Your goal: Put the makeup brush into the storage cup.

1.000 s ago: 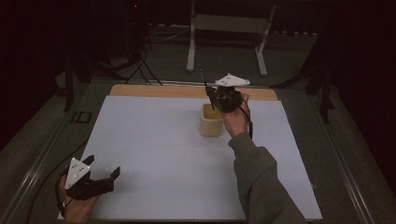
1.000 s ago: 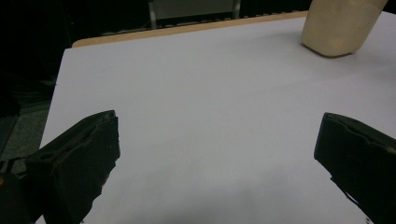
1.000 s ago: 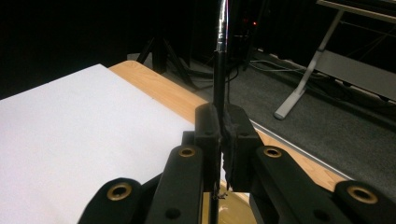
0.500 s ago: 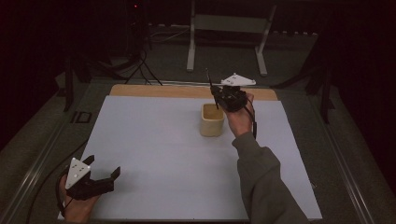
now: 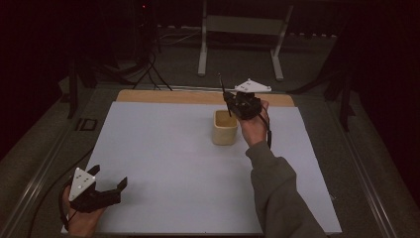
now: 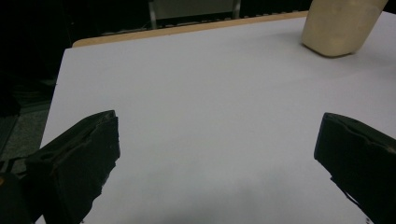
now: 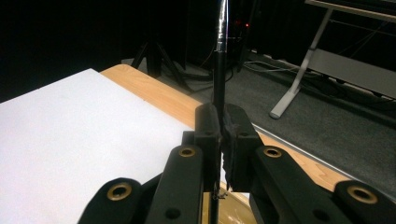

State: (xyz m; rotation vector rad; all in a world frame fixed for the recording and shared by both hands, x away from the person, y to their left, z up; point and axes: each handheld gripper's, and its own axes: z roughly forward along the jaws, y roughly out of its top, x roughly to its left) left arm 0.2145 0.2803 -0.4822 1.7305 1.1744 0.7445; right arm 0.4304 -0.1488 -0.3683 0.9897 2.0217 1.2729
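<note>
On the white table (image 5: pixel 163 163) a beige cup (image 5: pixel 224 128) stands near the far edge. Just beside and above it, the right gripper (image 5: pixel 233 105) clamps a thin black pen (image 7: pixel 219 70) upright over the cup. The left gripper (image 5: pixel 106 182) rests near the front corner, jaws wide apart and empty.

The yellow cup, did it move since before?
No. The yellow cup sits at the same spot relative to the wooden strip behind it.
</note>
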